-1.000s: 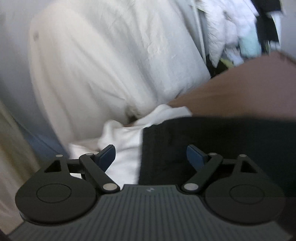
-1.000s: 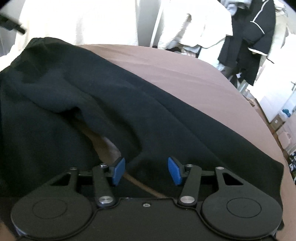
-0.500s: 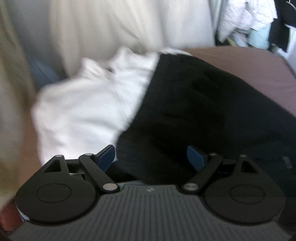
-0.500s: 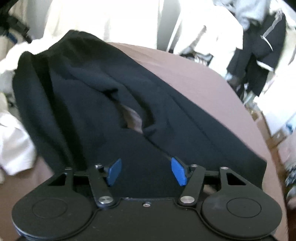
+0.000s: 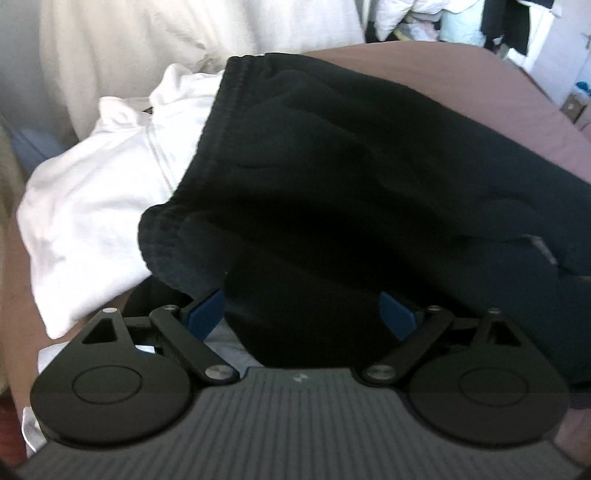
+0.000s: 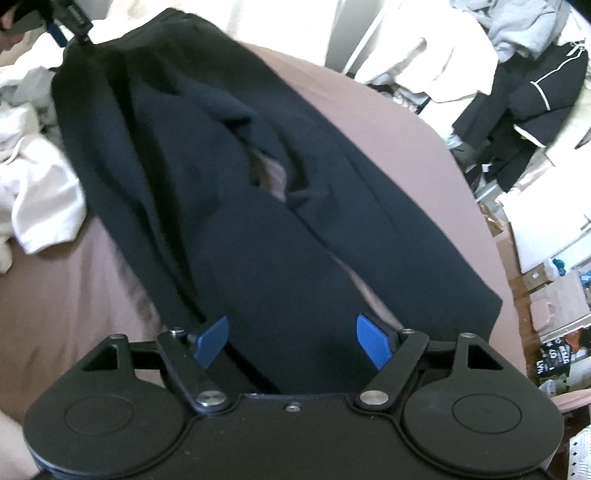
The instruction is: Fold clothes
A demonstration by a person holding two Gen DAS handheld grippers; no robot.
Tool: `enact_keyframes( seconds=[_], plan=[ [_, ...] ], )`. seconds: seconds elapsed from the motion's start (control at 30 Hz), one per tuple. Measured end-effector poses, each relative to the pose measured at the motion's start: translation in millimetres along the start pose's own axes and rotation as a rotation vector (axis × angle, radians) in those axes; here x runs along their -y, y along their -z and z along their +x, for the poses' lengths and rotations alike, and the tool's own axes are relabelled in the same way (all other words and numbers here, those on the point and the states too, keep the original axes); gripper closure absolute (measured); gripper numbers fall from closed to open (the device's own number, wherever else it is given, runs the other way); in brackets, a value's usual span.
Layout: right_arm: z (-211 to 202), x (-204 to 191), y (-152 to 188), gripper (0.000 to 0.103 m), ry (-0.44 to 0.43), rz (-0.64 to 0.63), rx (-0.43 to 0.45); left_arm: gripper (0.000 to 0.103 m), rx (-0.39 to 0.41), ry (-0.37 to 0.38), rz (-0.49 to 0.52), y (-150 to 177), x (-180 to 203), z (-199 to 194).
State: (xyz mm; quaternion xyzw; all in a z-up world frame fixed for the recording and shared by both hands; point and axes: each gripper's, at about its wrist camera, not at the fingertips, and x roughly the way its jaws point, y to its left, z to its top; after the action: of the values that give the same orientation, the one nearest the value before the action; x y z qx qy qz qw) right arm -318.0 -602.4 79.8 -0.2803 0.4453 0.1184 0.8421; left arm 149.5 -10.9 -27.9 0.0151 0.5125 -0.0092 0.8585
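Note:
A pair of black trousers (image 6: 229,206) lies lengthwise on a brown bed (image 6: 388,122). In the left wrist view its waistband end (image 5: 207,158) is bunched and partly overlaps a white garment (image 5: 99,206). My left gripper (image 5: 303,314) is open, its jaws wide apart, with black cloth lying between them near the waistband. It also shows small in the right wrist view (image 6: 62,22) at the far end. My right gripper (image 6: 291,343) is open over the leg end of the trousers, cloth between its blue pads (image 6: 373,343).
White clothes (image 6: 33,184) lie crumpled on the bed's left side. Pale curtains or bedding (image 5: 166,44) hang behind. Dark and white clothes (image 6: 524,96) pile at the right, with boxes and clutter on the floor (image 6: 554,295).
The left gripper has swung down from the pale cloth to the trousers' waistband. The right gripper has drawn back along the legs, and the trousers look stretched out longer.

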Motion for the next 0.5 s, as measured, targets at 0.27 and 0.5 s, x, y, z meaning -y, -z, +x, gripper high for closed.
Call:
enact_keyframes(
  seconds=[0.27,0.5],
  plan=[
    [14.6,29.8,34.4,0.022,-0.071,0.227,-0.08,0.011,-0.008,-0.099,-0.065,-2.5,-15.8,-3.6],
    [4.8,89.9,73.0,0.022,-0.202,0.621,-0.023,0.008,0.228,0.0,-0.154,-7.2,-44.5,-72.9]
  ],
)
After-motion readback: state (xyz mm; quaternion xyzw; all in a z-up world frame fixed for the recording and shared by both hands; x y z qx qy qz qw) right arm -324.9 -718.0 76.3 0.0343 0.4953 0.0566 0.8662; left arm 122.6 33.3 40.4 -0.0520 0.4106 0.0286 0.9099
